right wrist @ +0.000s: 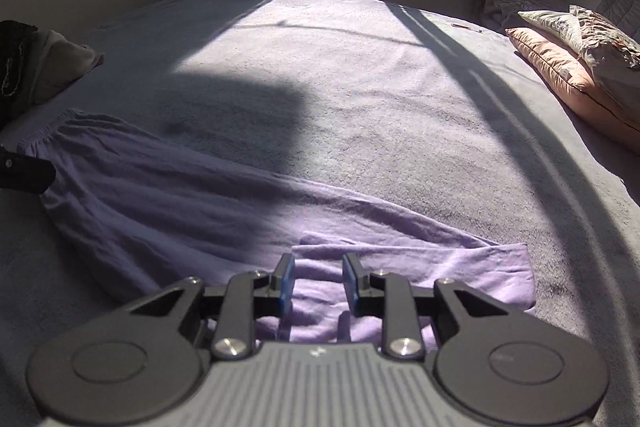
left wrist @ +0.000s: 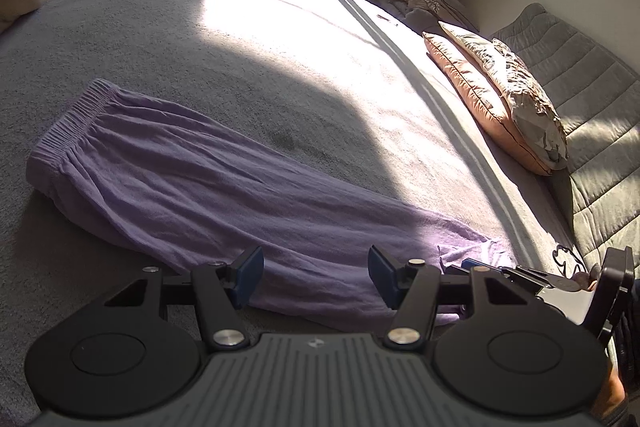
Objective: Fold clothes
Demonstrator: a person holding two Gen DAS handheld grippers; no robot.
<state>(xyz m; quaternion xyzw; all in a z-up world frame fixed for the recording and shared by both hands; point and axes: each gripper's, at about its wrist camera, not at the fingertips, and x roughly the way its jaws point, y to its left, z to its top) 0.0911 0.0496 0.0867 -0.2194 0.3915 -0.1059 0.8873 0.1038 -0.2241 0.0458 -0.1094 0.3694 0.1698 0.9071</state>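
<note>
- Across the bed (right wrist: 360, 75), lilac trousers (left wrist: 192, 183) run waistband-left to hem-right
- Right tongs (right wrist: 318, 283), half spread, hover nearest the hem; left tongs (left wrist: 316, 277) spread wide mid-leg

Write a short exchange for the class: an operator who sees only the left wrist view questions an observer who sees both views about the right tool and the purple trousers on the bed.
Operator: I can barely see the right tool at my frame's edge. Is it open?
Observer: Yes. Its jaws stand apart, with lilac cloth showing in the gap.
Operator: Which part of the purple trousers is that?
Observer: The leg end. The hem lies there as a flat rectangular layer in sunlight.
Operator: Anything else on the bed that I miss?
Observer: A dark garment is heaped at the left edge, beyond the waistband.
</note>
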